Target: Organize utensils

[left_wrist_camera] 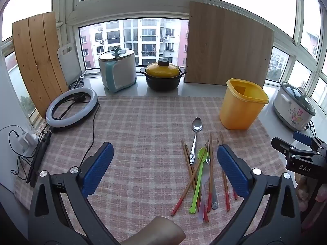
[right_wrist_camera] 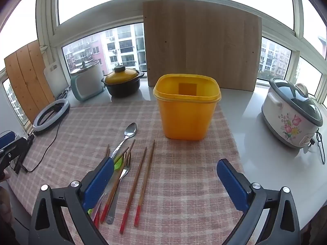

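An empty yellow tub [left_wrist_camera: 243, 104] [right_wrist_camera: 187, 106] stands upright on the checked cloth [left_wrist_camera: 143, 126] [right_wrist_camera: 184, 173]. In front of it lies a loose pile of utensils: a metal spoon [left_wrist_camera: 195, 136] [right_wrist_camera: 126, 136], a green plastic spoon [left_wrist_camera: 199, 175], a fork [right_wrist_camera: 120, 185] and several red-tipped wooden chopsticks [left_wrist_camera: 191, 181] [right_wrist_camera: 143, 181]. My left gripper [left_wrist_camera: 165, 163] is open and empty above the cloth, left of the pile. My right gripper [right_wrist_camera: 165, 175] is open and empty, with two chopsticks between its fingers below it. The right gripper also shows at the right edge of the left wrist view [left_wrist_camera: 296, 153].
A ring light [left_wrist_camera: 71, 106] with its cable lies at the left. A white pot [left_wrist_camera: 118, 69], a yellow-lidded black pot [left_wrist_camera: 163, 74] and wooden boards [left_wrist_camera: 229, 47] stand by the window. A flowered rice cooker [right_wrist_camera: 294, 110] stands at the right.
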The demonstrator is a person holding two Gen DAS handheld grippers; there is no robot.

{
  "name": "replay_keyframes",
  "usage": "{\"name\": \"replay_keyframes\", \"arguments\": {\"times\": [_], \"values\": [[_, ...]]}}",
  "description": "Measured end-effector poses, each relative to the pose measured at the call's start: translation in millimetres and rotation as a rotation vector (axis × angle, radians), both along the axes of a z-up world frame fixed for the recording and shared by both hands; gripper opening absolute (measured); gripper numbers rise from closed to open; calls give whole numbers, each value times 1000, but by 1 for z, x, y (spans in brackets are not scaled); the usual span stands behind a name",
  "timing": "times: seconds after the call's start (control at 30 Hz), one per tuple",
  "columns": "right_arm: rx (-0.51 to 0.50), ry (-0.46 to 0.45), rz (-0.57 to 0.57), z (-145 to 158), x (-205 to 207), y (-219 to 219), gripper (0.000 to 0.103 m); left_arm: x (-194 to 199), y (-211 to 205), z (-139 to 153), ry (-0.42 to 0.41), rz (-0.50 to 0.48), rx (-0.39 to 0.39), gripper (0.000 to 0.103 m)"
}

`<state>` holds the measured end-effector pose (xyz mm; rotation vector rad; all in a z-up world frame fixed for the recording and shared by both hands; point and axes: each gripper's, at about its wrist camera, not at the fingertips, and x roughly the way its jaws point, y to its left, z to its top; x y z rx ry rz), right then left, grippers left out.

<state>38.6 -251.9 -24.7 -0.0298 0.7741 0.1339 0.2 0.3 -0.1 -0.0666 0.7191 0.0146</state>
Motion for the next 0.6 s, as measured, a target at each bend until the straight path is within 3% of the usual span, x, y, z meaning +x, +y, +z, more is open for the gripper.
{"name": "replay_keyframes", "arguments": {"times": [0.6], "values": [[9,-4,-9,0,-1,-2,102,1,2,6,-12,4,2,103]]}}
